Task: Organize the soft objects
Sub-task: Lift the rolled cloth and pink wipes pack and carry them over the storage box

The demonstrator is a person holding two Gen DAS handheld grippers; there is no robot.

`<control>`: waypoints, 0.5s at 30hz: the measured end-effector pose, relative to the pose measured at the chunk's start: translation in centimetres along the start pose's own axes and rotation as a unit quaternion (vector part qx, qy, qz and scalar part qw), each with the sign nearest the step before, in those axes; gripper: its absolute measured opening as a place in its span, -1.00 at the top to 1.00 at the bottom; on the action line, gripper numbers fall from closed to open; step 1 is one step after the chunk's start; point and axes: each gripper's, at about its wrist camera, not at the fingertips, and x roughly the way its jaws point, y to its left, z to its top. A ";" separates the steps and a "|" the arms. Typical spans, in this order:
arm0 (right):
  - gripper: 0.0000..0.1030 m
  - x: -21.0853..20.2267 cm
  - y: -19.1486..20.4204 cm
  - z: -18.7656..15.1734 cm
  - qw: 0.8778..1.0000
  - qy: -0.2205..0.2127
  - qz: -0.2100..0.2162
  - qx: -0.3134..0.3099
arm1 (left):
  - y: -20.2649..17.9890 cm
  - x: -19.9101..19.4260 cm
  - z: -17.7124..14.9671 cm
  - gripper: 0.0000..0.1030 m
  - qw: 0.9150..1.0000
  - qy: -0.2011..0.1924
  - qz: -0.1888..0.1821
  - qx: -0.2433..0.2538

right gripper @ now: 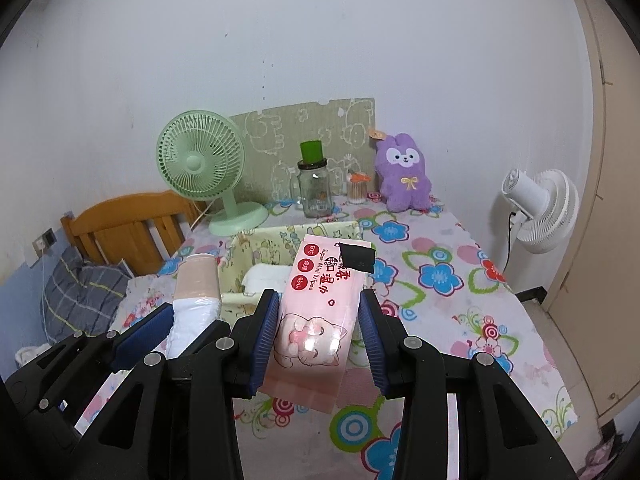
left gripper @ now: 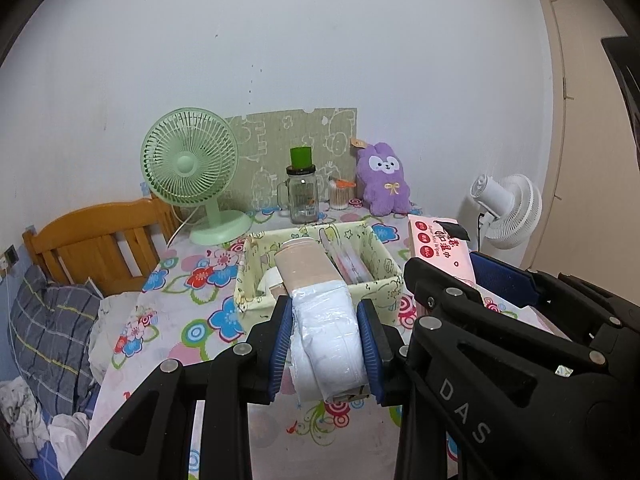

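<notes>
My left gripper (left gripper: 326, 344) is shut on a white and beige soft pack (left gripper: 324, 320), held above the table just in front of the yellow fabric basket (left gripper: 384, 286). The same pack (right gripper: 196, 300) shows at the left of the right wrist view. My right gripper (right gripper: 318, 336) is shut on a pink wet wipes pack (right gripper: 320, 312), held above the table near the basket (right gripper: 276, 240). The wipes pack (left gripper: 440, 248) and right gripper (left gripper: 492, 280) also show in the left wrist view. A white item (right gripper: 266, 278) lies inside the basket.
A green desk fan (left gripper: 188, 168), a glass jar with green lid (left gripper: 302, 192), a cotton swab cup (left gripper: 339, 196) and a purple plush bunny (left gripper: 384, 180) stand at the back of the flowered table (left gripper: 192, 320). A white fan (right gripper: 540, 208) is at the right, a bed (left gripper: 60, 320) at the left.
</notes>
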 end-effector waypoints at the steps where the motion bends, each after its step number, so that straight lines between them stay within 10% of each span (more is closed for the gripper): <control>1: 0.15 0.0 0.0 0.1 1.000 -0.001 0.000 0.000 | 0.1 0.1 0.2 0.35 1.000 -0.001 0.000 0.000; 15: 0.15 3.3 0.2 2.9 1.000 -0.003 0.001 -0.002 | 1.0 3.1 2.4 0.35 1.000 -0.002 0.002 -0.007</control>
